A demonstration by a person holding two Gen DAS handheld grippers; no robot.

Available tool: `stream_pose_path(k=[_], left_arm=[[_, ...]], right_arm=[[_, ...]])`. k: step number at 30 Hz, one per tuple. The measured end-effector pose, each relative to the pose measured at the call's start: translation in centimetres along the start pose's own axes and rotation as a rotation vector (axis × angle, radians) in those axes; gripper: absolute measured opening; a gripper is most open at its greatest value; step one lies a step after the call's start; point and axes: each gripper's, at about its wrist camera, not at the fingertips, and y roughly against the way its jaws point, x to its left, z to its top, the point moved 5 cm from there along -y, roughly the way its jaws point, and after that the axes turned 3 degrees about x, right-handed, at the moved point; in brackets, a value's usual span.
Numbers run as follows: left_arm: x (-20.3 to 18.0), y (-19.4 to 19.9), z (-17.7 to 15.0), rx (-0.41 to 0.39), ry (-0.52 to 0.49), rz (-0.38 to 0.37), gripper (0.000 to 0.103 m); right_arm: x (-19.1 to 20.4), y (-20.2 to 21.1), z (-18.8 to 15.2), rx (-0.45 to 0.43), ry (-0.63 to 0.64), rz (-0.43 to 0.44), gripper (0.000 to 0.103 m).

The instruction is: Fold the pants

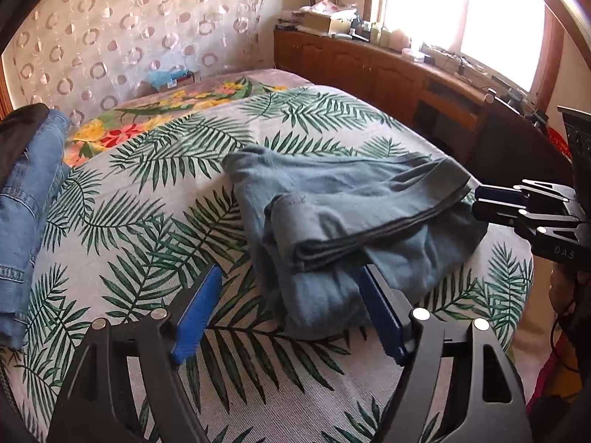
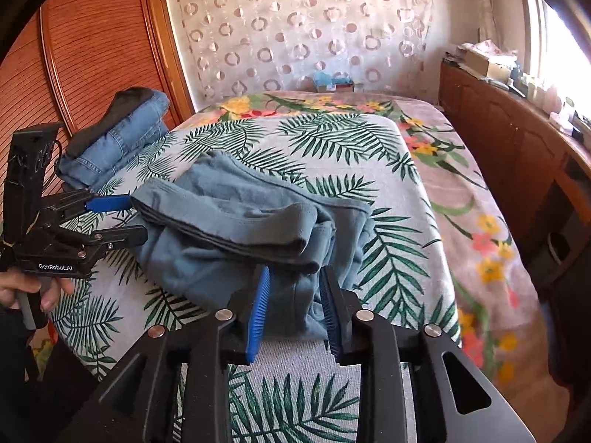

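Grey-blue pants (image 1: 343, 199) (image 2: 229, 221) lie in a loose folded bundle on the palm-leaf bed cover (image 1: 147, 192) (image 2: 332, 140). My left gripper (image 1: 290, 271) (image 2: 138, 217) stands open and wide at the bundle's near edge; its right finger (image 1: 376, 302) rests against the cloth, and the left finger is over bare cover. My right gripper (image 2: 295, 277) (image 1: 478, 206) is open a little at the other end of the bundle. A hanging fold of the pants sits between its blue pads (image 2: 258, 310), which are not squeezing it.
Folded blue jeans (image 1: 22, 203) (image 2: 114, 136) are stacked at the bed's left side, beside a wooden wardrobe door (image 2: 92, 55). A long wooden cabinet (image 1: 369, 62) (image 2: 498, 129) with clutter runs under the bright window on the right. A hand (image 2: 22, 288) holds the left gripper.
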Motion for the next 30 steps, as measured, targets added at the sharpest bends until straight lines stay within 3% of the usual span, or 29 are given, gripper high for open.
stream_pose_path(k=[14, 21, 30], left_arm=[[1.2, -2.1, 2.7, 0.023, -0.005, 0.068, 0.077], [1.9, -2.6, 4.6, 0.015, 0.014, 0.087, 0.077], [1.9, 0.1, 5.1, -0.057, 0.033, 0.06, 0.077]], right_arm=[[-0.3, -2.5, 2.0, 0.068, 0.067, -0.032, 0.038], [0.0, -2.5, 3.8, 0.029, 0.098, -0.061, 0.038], [-1.3, -4.1, 6.3, -0.005, 0.06, -0.1, 0.038]])
